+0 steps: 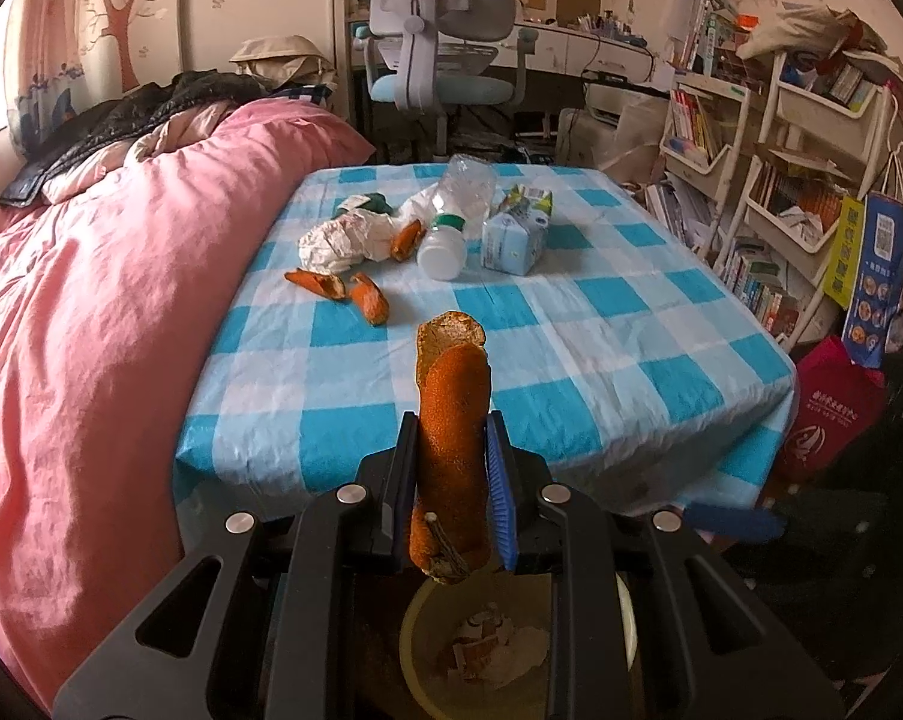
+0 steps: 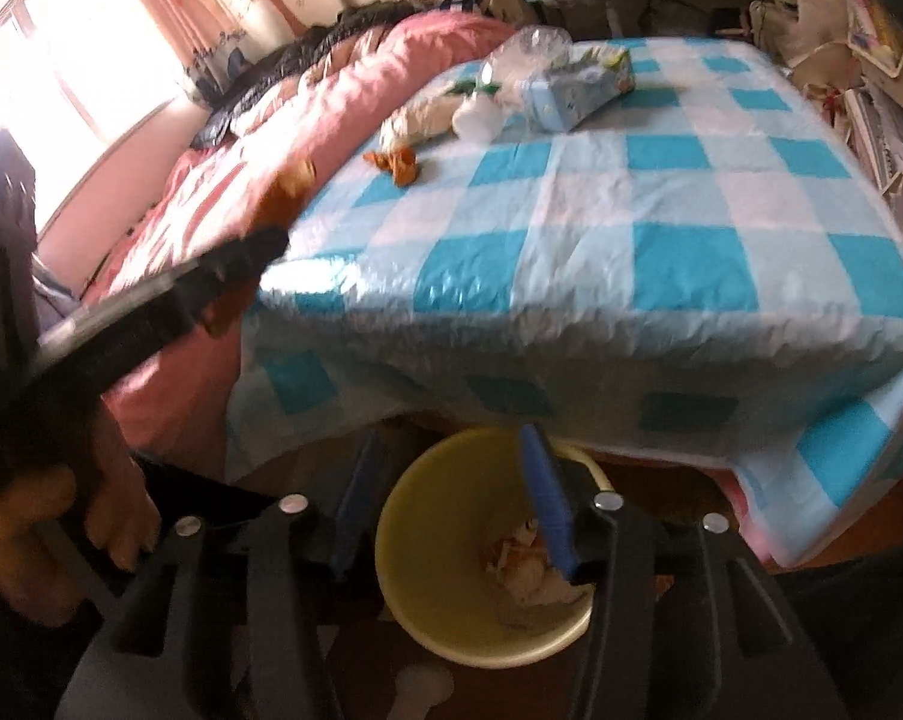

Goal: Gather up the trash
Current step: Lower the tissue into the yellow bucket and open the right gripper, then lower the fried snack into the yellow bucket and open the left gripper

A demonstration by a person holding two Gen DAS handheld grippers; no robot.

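Note:
My left gripper (image 1: 451,426) is shut on a long orange peel (image 1: 454,420), held upright just off the near edge of the checked table (image 1: 601,360), above a yellow bin (image 1: 415,648). Other trash lies at the table's far side: two orange peels (image 1: 343,291), crumpled paper (image 1: 349,240), a plastic bottle (image 1: 457,216) and a blue carton (image 1: 514,234). My right gripper (image 2: 451,456) is open and empty over the yellow bin (image 2: 427,510), which holds peel and paper scraps. The left gripper with its peel (image 2: 283,192) shows blurred in the right wrist view.
A bed with a pink quilt (image 1: 91,300) runs along the table's left side. A desk chair (image 1: 445,48) stands behind the table. Cluttered bookshelves (image 1: 781,180) and hanging bags (image 1: 871,288) fill the right side.

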